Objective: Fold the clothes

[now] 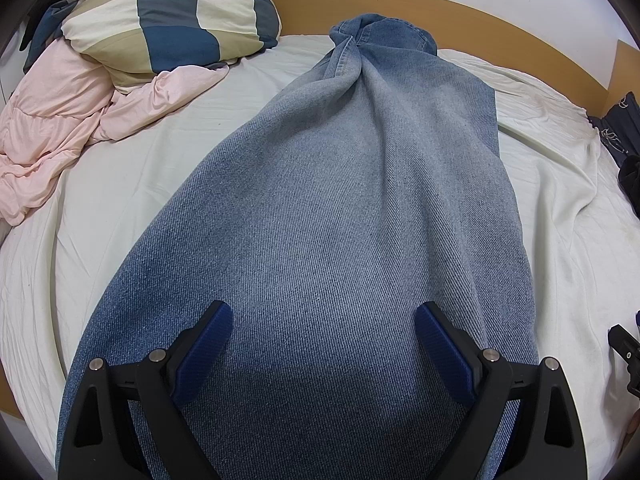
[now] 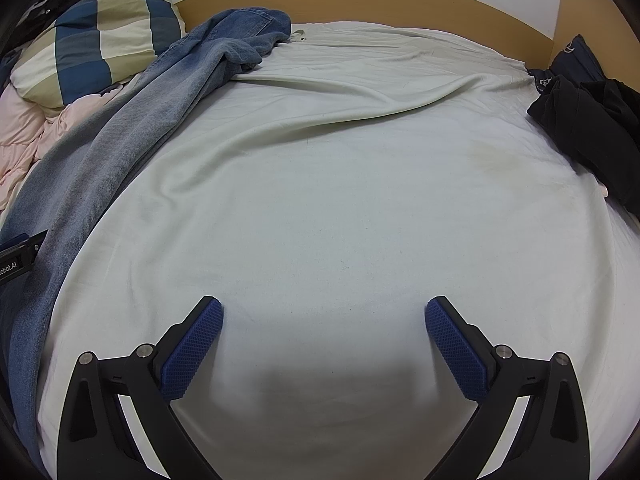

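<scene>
The jeans (image 1: 360, 200) are lying stretched lengthwise on the sheet (image 2: 340, 200), waist bunched near the headboard (image 1: 480, 16), while the left gripper (image 1: 323, 344) is hovering spread-fingered over the near end, probably to grasp it, and the right gripper (image 2: 324, 340) is waiting spread-fingered over bare sheet beside them.

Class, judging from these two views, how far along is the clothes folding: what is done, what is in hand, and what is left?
Done: the jeans lie stretched lengthwise on the bed, waistband bunched near the headboard; no fold shows yet. In hand: nothing. The left hand-held gripper hovers open over the denim; the right hand-held gripper is open over bare sheet. Left: folding the jeans, then probably the dark clothes at the bed's right edge.
</scene>
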A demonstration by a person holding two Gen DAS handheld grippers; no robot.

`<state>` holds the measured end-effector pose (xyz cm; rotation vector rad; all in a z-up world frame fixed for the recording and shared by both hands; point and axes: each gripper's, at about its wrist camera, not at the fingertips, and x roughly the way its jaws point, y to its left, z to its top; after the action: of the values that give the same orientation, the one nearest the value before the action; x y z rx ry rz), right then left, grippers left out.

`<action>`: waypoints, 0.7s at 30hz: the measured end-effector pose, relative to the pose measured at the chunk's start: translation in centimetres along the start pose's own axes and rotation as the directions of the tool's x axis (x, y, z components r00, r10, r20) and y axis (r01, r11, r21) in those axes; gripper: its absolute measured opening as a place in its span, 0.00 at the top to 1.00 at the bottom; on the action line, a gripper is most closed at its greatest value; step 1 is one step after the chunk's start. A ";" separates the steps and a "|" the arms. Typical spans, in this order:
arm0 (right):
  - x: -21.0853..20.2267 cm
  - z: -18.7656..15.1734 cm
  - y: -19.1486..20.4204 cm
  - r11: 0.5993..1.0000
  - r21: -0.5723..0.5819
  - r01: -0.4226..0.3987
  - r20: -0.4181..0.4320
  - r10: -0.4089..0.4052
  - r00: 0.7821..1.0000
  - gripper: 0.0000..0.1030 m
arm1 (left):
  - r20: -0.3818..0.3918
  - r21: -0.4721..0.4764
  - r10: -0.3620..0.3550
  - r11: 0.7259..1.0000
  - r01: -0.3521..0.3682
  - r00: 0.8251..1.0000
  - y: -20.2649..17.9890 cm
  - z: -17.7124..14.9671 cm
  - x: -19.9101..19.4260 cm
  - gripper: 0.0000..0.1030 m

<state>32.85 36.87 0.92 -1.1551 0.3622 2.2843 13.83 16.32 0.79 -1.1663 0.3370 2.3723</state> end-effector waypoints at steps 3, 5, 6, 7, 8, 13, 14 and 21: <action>0.0 0.0 0.0 1.000 0.000 0.002 0.001 -0.002 1.000 0.00 | 0.000 0.000 0.000 1.000 0.000 1.000 0.0 0.0 0.0 0.09; 0.0 0.0 0.0 1.000 0.001 0.001 0.001 -0.001 1.000 0.00 | 0.000 0.000 0.000 1.000 0.000 1.000 0.0 0.0 0.0 0.09; 0.1 0.0 0.0 1.000 0.001 0.001 0.001 -0.001 1.000 0.00 | 0.000 0.000 0.000 1.000 0.000 1.000 0.0 0.0 0.0 0.09; 0.1 0.0 0.0 1.000 0.002 0.000 0.001 0.000 1.000 0.00 | 0.000 0.000 0.000 1.000 0.000 1.000 0.0 0.0 0.0 0.09; 0.1 0.0 0.0 1.000 0.002 0.000 0.002 0.000 1.000 0.00 | 0.000 0.000 0.001 1.000 -0.001 1.000 0.0 0.0 0.0 0.09; 0.1 0.0 0.0 1.000 0.004 -0.003 0.003 0.003 1.000 0.00 | -0.001 0.000 0.000 1.000 0.000 1.000 0.0 0.1 0.0 0.08; 0.1 0.0 0.0 1.000 0.004 -0.003 0.003 0.003 1.000 0.00 | -0.001 0.000 0.001 1.000 -0.001 1.000 0.0 0.1 0.0 0.08; 0.1 0.0 0.1 1.000 0.002 0.000 0.001 0.000 1.000 0.00 | -0.001 -0.003 -0.005 1.000 0.005 1.000 -0.6 -0.1 0.0 0.08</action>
<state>32.79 36.84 0.85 -1.1524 0.3643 2.2841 14.22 16.79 0.74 -1.1688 0.3306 2.3686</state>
